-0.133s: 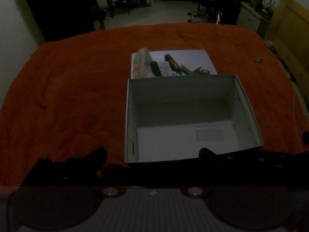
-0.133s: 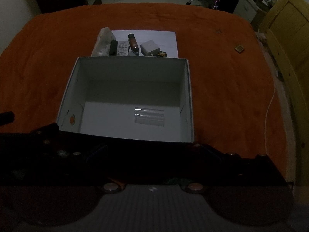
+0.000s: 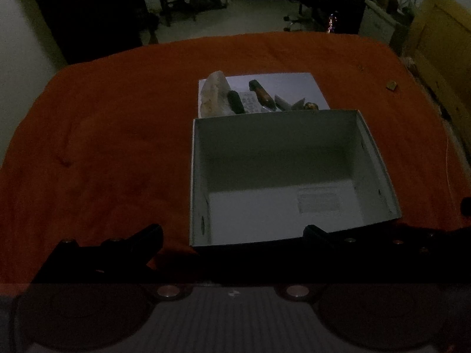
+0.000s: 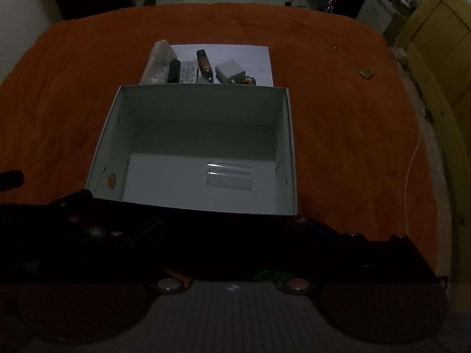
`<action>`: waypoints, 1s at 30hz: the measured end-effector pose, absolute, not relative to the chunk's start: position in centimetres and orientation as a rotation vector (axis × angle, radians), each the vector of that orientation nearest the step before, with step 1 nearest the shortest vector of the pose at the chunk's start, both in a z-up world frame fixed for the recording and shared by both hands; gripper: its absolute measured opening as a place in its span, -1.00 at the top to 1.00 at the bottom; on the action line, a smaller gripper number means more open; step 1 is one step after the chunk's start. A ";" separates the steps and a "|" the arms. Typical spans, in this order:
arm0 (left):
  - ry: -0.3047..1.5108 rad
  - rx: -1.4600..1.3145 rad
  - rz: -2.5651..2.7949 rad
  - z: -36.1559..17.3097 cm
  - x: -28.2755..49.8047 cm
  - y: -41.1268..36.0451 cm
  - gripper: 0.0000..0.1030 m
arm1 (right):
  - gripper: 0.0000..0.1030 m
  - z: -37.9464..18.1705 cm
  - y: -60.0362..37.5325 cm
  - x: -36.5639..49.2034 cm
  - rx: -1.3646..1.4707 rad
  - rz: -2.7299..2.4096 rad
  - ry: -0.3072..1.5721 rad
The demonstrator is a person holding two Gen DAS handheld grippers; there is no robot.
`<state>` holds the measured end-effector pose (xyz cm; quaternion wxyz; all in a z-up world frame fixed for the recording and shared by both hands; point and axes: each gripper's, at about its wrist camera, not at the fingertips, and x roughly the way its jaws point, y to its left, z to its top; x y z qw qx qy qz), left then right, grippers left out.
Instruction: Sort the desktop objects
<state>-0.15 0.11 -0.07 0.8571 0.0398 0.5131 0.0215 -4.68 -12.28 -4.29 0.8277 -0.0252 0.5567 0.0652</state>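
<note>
An open white box [image 3: 376,158] [image 4: 290,147] stands on the orange cloth, holding only a flat label on its floor. Behind it a white sheet [image 3: 288,81] [image 4: 235,51] carries a clear plastic bag [image 3: 213,94] [image 4: 160,58], a black stick [image 3: 236,101] [image 4: 174,69], a white remote [image 4: 189,72], a brown bottle [image 3: 262,94] [image 4: 204,63], a white adapter [image 4: 230,71] and a small brown piece [image 3: 311,106] [image 4: 250,81]. My left gripper [image 3: 232,235] is open and empty, in front of the box's near wall. My right gripper [image 4: 232,228] is open and empty, also at the near wall.
A small brown item [image 3: 391,85] [image 4: 366,72] lies on the cloth [image 3: 103,147] at the far right. A yellow wooden frame [image 4: 435,47] borders the right side. A thin white cord [image 4: 412,158] runs along the right edge. Chairs and dark furniture stand beyond the far edge.
</note>
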 end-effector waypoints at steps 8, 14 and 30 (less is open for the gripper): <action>1.086 0.097 0.043 -0.3 -0.2 -0.2 -1.00 | -1.00 -4.3 -12.2 -4.9 -0.048 0.140 1.192; 1.092 0.104 0.034 -0.4 -0.1 -0.2 -1.00 | -1.00 -4.4 -11.6 -5.0 -0.052 0.132 1.191; 1.110 0.099 0.057 -1.0 0.7 0.5 -1.00 | -1.00 -3.9 -11.9 -4.3 -0.043 0.153 1.193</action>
